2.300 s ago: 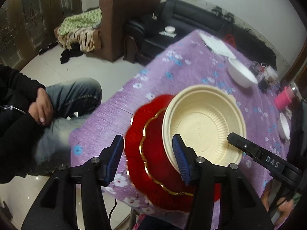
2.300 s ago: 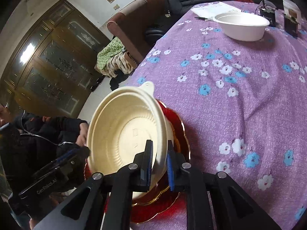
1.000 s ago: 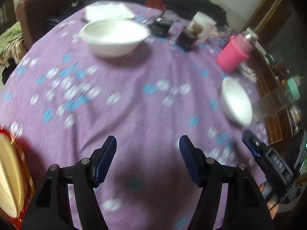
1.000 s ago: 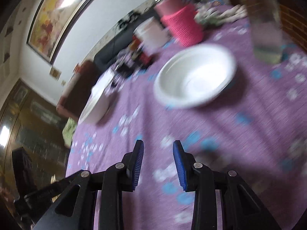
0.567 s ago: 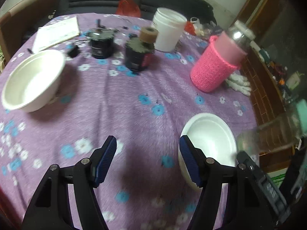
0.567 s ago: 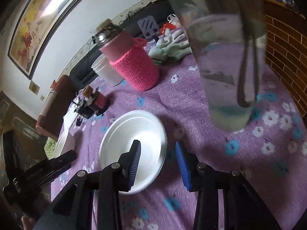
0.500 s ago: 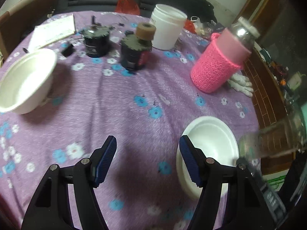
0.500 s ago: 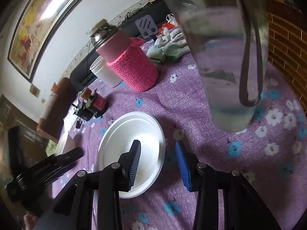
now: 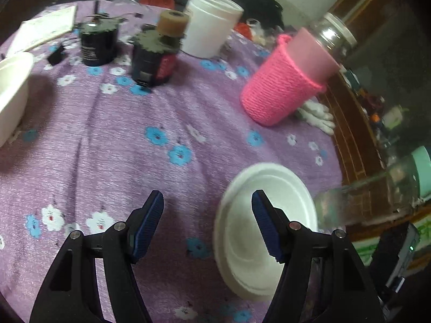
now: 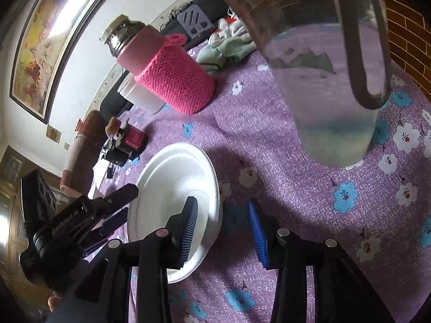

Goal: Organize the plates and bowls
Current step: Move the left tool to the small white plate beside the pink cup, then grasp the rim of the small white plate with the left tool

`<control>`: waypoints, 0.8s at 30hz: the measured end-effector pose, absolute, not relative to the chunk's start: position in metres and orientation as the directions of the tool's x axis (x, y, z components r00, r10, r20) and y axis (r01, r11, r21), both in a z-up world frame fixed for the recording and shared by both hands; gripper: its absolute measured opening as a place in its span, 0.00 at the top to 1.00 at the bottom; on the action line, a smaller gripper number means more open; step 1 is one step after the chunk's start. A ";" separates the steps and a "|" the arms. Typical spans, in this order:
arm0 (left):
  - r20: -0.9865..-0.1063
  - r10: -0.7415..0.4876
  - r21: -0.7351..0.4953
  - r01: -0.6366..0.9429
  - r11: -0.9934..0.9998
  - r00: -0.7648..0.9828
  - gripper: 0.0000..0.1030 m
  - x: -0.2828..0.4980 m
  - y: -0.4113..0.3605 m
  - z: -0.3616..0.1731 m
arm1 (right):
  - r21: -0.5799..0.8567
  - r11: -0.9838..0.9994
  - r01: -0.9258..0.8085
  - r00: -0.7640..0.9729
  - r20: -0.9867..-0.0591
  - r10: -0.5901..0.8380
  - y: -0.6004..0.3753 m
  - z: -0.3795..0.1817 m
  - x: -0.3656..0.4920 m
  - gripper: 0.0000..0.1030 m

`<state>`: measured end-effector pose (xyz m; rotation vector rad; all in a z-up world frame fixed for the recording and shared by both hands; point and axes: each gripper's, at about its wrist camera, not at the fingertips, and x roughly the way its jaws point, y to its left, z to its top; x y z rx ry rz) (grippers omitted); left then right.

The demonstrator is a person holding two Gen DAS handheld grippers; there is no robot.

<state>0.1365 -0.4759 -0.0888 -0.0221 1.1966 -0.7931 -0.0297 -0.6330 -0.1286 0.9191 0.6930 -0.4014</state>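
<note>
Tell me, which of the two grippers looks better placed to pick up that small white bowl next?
Probably the right gripper: its open jaws already straddle the near rim of the small white bowl. The left gripper is open too, but mostly over bare tablecloth beside the bowl.

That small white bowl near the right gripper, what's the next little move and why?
Probably ease the right gripper down and close on the small white bowl rim. Its jaws, which just opened, straddle the near edge without pressing it; the left gripper hangs open beside it.
</note>
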 end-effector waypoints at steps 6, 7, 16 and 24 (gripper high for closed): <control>-0.843 -0.524 -0.369 0.573 0.731 0.126 0.35 0.129 -0.486 -0.094 | 0.573 0.562 0.596 0.706 -0.707 -0.028 -0.631 -0.131 -0.026 0.60; -0.844 -0.522 -0.366 0.577 0.730 0.125 0.36 0.129 -0.487 -0.094 | 0.571 0.561 0.599 0.704 -0.710 -0.030 -0.630 -0.132 -0.025 0.60; -0.857 -0.507 -0.357 0.606 0.711 0.089 0.85 0.129 -0.492 -0.102 | 0.590 0.542 0.599 0.713 -0.700 -0.025 -0.631 -0.139 -0.025 0.60; -0.858 -0.500 -0.317 0.645 0.695 0.116 0.92 0.114 -0.493 -0.089 | 0.624 0.529 0.575 0.725 -0.688 0.025 -0.631 -0.140 -0.023 0.90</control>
